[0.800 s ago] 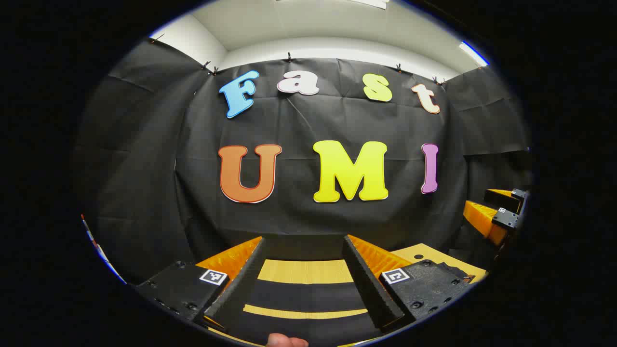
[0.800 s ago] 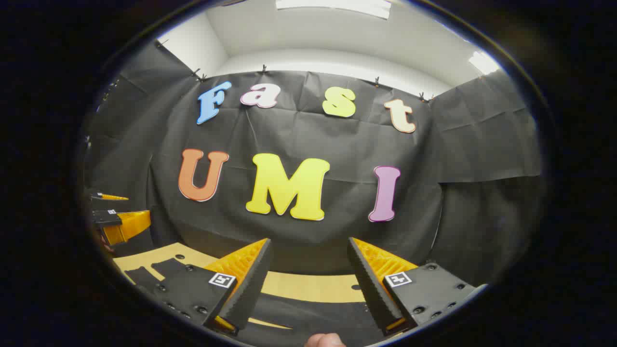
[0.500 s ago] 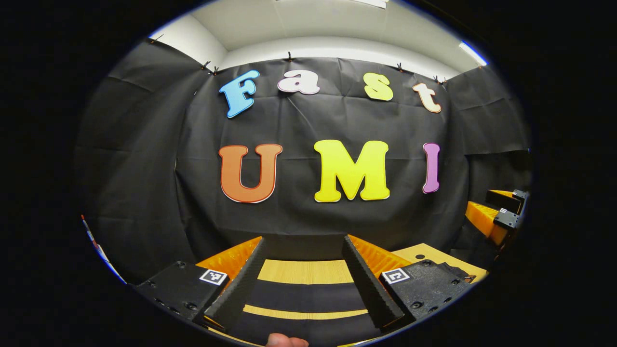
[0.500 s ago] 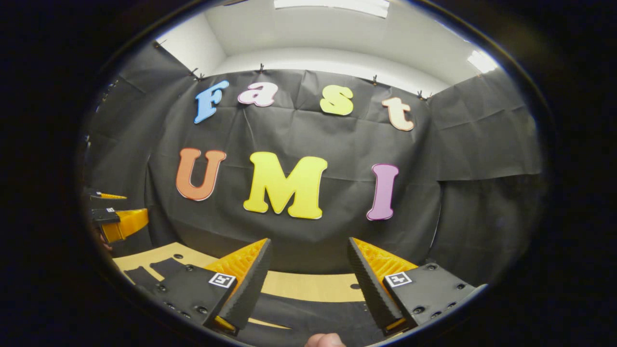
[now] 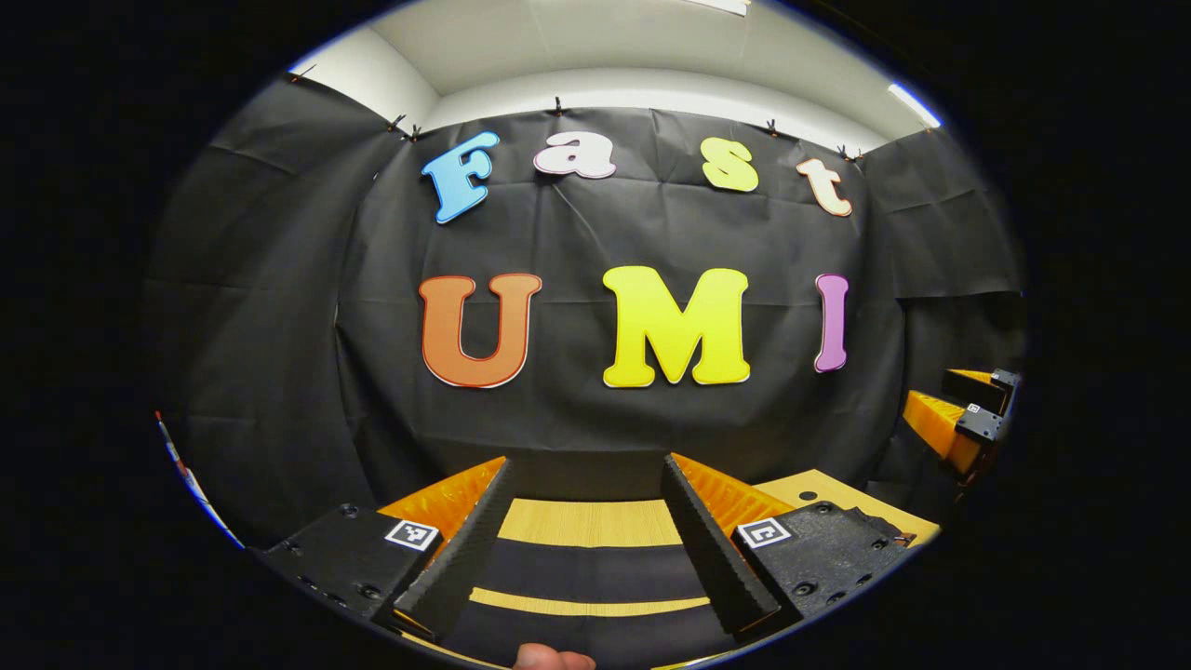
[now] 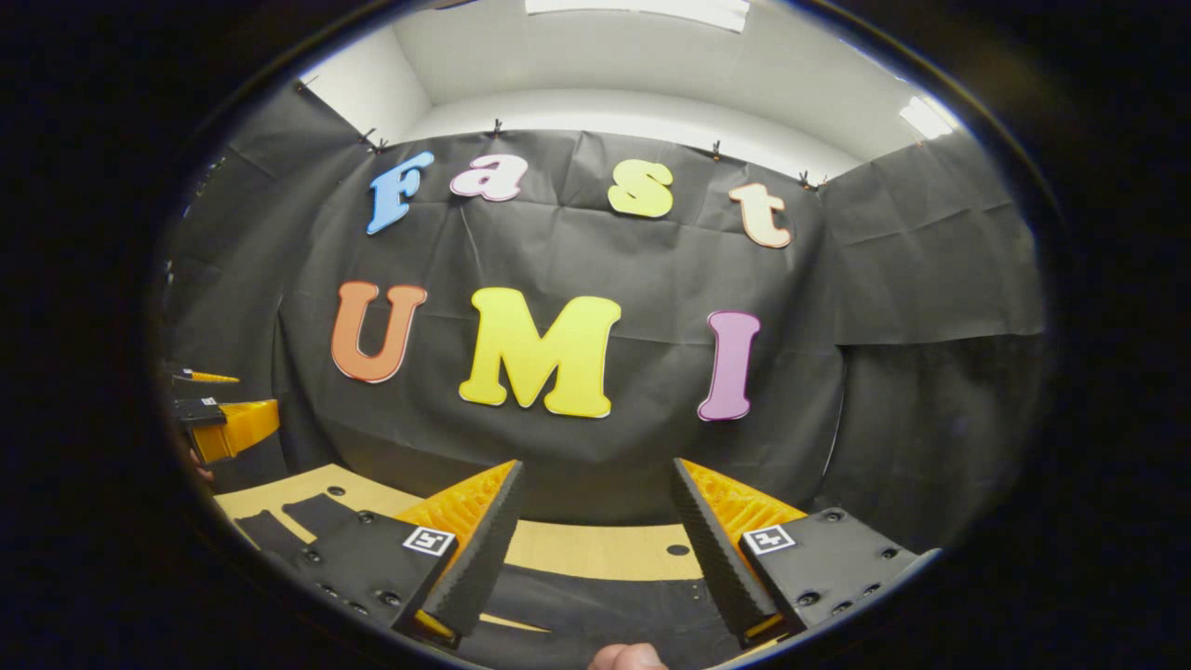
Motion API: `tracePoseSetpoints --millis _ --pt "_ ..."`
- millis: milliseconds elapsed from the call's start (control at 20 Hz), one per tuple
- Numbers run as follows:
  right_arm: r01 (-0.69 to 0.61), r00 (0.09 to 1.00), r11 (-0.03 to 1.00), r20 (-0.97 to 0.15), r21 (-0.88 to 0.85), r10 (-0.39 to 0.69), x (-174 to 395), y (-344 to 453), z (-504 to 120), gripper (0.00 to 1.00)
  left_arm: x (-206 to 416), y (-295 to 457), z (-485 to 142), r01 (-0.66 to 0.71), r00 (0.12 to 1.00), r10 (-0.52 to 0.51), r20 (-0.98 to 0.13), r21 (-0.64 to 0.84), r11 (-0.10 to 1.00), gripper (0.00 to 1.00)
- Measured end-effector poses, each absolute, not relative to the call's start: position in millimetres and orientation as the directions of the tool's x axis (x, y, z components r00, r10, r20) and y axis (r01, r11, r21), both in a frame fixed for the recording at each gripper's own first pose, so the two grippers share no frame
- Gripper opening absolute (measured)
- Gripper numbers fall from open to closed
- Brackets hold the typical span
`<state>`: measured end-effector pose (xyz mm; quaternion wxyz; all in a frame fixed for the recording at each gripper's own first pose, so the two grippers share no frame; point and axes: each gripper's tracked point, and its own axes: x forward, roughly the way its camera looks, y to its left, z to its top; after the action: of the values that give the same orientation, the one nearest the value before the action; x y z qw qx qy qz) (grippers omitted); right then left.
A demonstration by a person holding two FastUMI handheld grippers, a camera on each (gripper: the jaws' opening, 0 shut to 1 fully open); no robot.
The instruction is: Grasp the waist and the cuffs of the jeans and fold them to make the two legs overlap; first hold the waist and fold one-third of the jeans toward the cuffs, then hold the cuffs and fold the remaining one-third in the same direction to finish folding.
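Dark jeans [image 5: 586, 569] lie flat on a wooden table [image 5: 586, 523], with pale strips of wood showing between bands of fabric. My left gripper [image 5: 586, 462] hovers open above them, nothing between its fingers. In the right gripper view the same dark jeans [image 6: 595, 605] spread under my right gripper [image 6: 596, 463], also open and holding nothing. Another piece of the dark cloth [image 6: 316, 512] lies at the lower left there. Each gripper appears at the edge of the other's view: the right gripper [image 5: 968, 419] far right, the left gripper [image 6: 219, 428] far left.
Black cloth wall [image 5: 595, 409] stands just beyond the table's far edge [image 6: 595, 551]. A small hole [image 6: 678, 549] marks the tabletop. A person's fingertip [image 5: 554, 659] peeks in at the bottom, as does a fingertip [image 6: 625, 657] in the right gripper view.
The right gripper view has shifted slightly, the wall sliding up and left in it. The left gripper has barely moved. Both stay open.
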<state>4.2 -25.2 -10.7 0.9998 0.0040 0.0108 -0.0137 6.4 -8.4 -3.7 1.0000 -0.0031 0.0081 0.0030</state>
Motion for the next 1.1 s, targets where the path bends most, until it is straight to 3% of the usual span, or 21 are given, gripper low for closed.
tracePoseSetpoints --millis 300,350,400,500,750,950,1000,1100 --pt "0.057 0.997 0.998 -0.061 0.017 -0.056 6.6 -50.7 -25.9 0.96 9.7 6.6 -4.5 -0.037 0.999 0.037 -0.009 0.033 0.999 1.00" --pt "0.065 0.995 0.998 -0.077 0.017 -0.063 8.1 -57.8 -31.5 0.94 12.8 12.9 -7.9 -0.049 0.999 0.049 -0.017 0.030 0.998 0.94" --pt "0.076 0.993 0.997 -0.094 0.017 -0.075 9.0 -69.1 -36.9 0.94 14.7 20.8 -13.3 -0.066 0.997 0.066 -0.031 0.025 0.998 1.00" --pt "0.109 0.985 0.994 -0.137 0.028 -0.104 9.2 -94.6 -52.5 0.96 16.8 41.4 -30.4 -0.106 0.991 0.106 -0.077 0.010 0.994 1.00" --pt "0.152 0.928 0.984 -0.356 0.094 -0.109 -8.5 -161.4 -134.9 0.94 -4.1 114.5 -120.3 -0.245 0.928 0.210 -0.308 -0.081 0.966 1.00" --pt "0.304 0.790 0.925 -0.603 0.230 -0.110 -48.1 -211.5 -215.1 0.94 -57.7 176.6 -214.4 -0.403 0.810 0.257 -0.527 -0.180 0.897 0.99" --pt "0.340 0.761 0.903 -0.641 0.261 -0.101 -56.6 -219.7 -229.7 1.00 -70.0 185.9 -234.8 -0.448 0.773 0.248 -0.584 -0.225 0.865 0.98" --pt "0.408 0.712 0.860 -0.697 0.307 -0.089 -73.6 -228.4 -257.6 0.99 -89.2 187.1 -273.6 -0.547 0.714 0.186 -0.675 -0.372 0.750 0.99"
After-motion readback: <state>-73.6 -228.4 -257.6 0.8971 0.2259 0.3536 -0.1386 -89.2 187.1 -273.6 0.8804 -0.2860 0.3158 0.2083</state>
